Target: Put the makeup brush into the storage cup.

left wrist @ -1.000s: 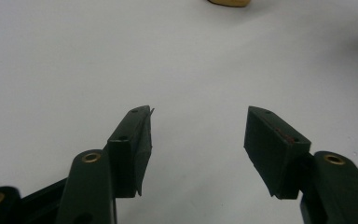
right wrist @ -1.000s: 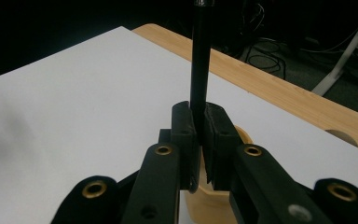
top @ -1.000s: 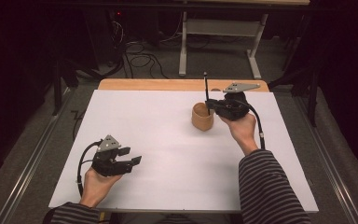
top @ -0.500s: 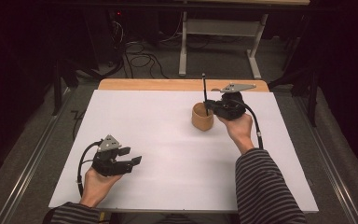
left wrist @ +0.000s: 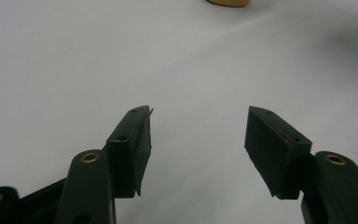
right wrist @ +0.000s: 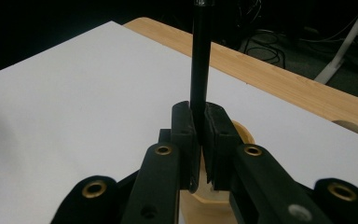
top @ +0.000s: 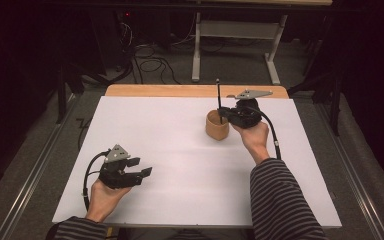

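A small wooden cup (top: 217,125) stands on the white table sheet (top: 180,130) right of centre. My right gripper (top: 222,114) hovers over the cup, shut on a thin black pen (top: 219,97) that stands upright with its lower end at the cup's mouth. In the right gripper view the pen (right wrist: 200,60) rises between the closed pads (right wrist: 185,135), with the cup (right wrist: 205,205) below the jaws. My left gripper (top: 141,167) rests near the front left of the sheet, open, with nothing between its fingers (left wrist: 137,140). The cup's base (left wrist: 228,2) shows far off at the top of the left gripper view.
A wooden board edge (top: 195,90) runs along the far side of the white sheet. Beyond it are a dark floor, cables (top: 150,60) and a white table frame (top: 240,35). Metal rails (top: 35,165) flank the table.
The right gripper with the pen has shifted very slightly over the cup. The left gripper has stayed put.
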`<action>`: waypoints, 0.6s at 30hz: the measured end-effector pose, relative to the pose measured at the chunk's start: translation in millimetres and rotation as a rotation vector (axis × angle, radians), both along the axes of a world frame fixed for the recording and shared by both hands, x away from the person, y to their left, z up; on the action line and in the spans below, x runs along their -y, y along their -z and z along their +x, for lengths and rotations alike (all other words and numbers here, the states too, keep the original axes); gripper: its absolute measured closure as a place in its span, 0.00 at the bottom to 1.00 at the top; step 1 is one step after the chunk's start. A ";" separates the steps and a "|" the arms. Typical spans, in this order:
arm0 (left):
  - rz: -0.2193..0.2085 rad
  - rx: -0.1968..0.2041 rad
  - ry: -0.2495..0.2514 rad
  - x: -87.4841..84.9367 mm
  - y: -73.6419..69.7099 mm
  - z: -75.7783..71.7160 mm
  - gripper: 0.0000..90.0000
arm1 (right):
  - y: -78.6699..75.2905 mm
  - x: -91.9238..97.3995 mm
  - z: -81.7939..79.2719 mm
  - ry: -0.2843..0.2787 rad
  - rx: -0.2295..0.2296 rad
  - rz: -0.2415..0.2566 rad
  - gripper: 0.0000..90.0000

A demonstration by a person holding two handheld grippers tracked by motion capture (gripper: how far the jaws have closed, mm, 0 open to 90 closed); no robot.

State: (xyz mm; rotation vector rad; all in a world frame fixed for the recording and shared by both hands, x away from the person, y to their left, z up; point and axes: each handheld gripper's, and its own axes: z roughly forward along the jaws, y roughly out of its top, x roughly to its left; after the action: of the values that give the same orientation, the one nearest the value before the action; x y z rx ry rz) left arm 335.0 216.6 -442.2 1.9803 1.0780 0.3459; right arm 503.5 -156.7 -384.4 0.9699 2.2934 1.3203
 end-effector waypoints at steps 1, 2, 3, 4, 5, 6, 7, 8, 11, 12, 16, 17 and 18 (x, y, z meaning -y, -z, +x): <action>0.000 0.000 0.000 0.0 0.0 0.0 0.46 | 0.4 0.1 0.4 0.001 0.000 0.002 0.95; 0.000 0.000 0.000 0.0 0.0 0.0 0.46 | 0.7 0.0 0.6 0.002 -0.001 0.002 0.95; 0.000 0.000 0.000 0.0 0.0 0.0 0.46 | 1.1 -0.3 0.8 0.003 -0.001 0.002 0.95; 0.000 0.000 0.000 0.0 0.0 0.0 0.46 | 1.6 -0.6 1.3 0.003 0.001 0.001 0.95; 0.000 0.000 0.000 0.1 0.0 0.0 0.46 | 1.9 -0.7 1.6 0.004 0.001 0.002 0.95; 0.000 0.000 0.000 0.1 0.0 0.0 0.46 | 2.3 -0.9 2.3 0.006 0.003 0.004 0.95; 0.000 0.000 0.000 0.1 0.0 0.0 0.46 | 2.6 -1.2 2.8 0.010 0.004 0.005 0.95; 0.000 0.000 0.000 0.1 0.0 0.0 0.46 | 3.0 -1.4 3.3 0.013 0.002 0.005 0.95; 0.000 0.000 0.000 0.0 0.0 0.1 0.46 | 5.0 -2.1 4.9 0.020 0.001 0.006 0.95; 0.000 0.000 0.000 0.0 0.0 0.2 0.46 | 5.9 -2.5 5.7 0.022 0.002 0.005 0.95; 0.000 0.000 0.000 0.1 0.0 0.1 0.46 | 8.2 -4.4 7.2 0.031 0.008 -0.005 0.95; 0.000 0.000 0.000 0.0 -0.1 0.1 0.46 | 8.8 -5.1 7.5 0.035 0.012 -0.010 0.95; -0.001 0.000 0.000 0.0 -0.1 0.0 0.46 | 9.4 -5.4 7.8 0.036 0.013 -0.009 0.95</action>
State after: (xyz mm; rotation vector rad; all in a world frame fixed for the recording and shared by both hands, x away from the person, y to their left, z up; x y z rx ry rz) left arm 335.0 216.7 -442.1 1.9795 1.0777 0.3457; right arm 511.3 -151.3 -393.7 0.9929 2.2596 1.2973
